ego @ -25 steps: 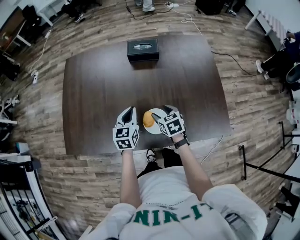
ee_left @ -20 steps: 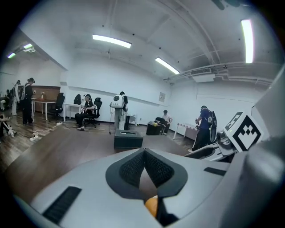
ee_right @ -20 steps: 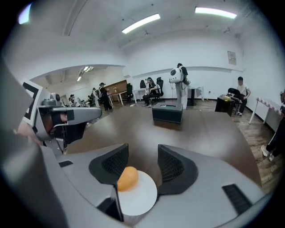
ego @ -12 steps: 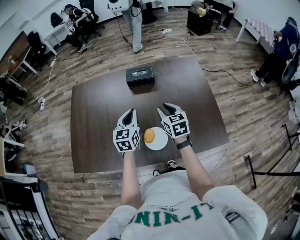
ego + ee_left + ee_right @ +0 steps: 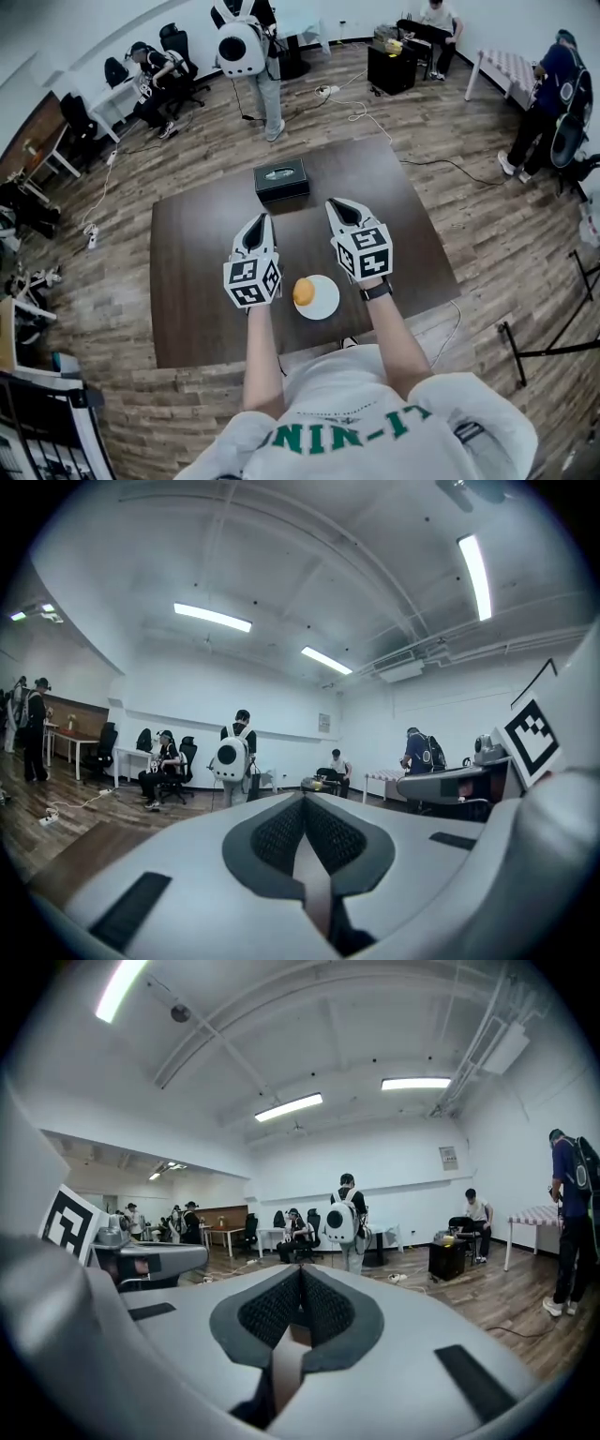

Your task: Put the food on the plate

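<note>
A round orange-brown piece of food (image 5: 302,292) lies on the left part of a small white plate (image 5: 323,300) near the front edge of the dark table (image 5: 206,281). Both grippers hang in the air above the table, beyond the plate, pointing roughly level across the room. My left gripper (image 5: 261,222) is shut, its pads (image 5: 281,832) meeting with nothing between them. My right gripper (image 5: 336,206) has just been closing and is shut on nothing, pads (image 5: 319,1309) together. Neither touches the food or plate.
A black box (image 5: 281,179) sits at the table's far edge. Beyond the table stands a person with a white backpack (image 5: 242,45); others sit at desks along the walls. Cables (image 5: 356,98) trail over the wooden floor.
Both grippers have risen from the plate and moved forward over the table. The right gripper left the food on the plate and its jaws closed. The view tilted up.
</note>
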### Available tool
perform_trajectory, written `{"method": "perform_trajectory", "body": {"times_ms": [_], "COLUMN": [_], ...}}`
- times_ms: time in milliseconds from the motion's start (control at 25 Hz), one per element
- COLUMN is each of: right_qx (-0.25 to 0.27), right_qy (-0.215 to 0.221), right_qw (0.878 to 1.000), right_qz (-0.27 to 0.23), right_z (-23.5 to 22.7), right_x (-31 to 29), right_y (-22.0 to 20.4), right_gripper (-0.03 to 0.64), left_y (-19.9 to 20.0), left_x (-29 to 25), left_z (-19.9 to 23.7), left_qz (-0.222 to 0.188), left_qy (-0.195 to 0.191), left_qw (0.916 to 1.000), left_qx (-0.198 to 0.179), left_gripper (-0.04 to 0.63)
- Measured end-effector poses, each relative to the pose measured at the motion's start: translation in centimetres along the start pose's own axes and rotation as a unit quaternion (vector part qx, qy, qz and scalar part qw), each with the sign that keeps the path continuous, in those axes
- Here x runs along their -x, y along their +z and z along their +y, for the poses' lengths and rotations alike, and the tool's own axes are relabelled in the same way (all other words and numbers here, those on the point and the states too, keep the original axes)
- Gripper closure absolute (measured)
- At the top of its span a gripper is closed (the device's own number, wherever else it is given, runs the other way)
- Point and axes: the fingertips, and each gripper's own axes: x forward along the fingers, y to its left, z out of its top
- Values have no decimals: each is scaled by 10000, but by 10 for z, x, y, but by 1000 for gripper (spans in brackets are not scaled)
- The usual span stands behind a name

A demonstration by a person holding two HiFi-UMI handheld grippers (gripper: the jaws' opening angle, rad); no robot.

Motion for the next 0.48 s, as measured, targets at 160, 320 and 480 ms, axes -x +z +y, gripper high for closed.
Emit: {"method": "perform_trajectory", "body": {"times_ms": [160, 320, 480], "right_qx": [221, 466, 571], "right_qy": [-224, -331, -348], "right_qw": [9988, 9964, 9954], "right_qz": [-383, -621, -693], "right_z": [1, 5, 12], "right_x": [7, 11, 14], "right_y": [30, 55, 63], "right_gripper": [601, 601, 601], "left_y": [28, 47, 59], "left_x": [4, 6, 12], "left_z": [1, -1, -1], "left_qz": [-297, -453, -556], "left_qy": [33, -25, -9], "left_qw": [9994, 9985, 9979], "left_qx": [-201, -294, -343], "left_gripper": [584, 584, 583]}}
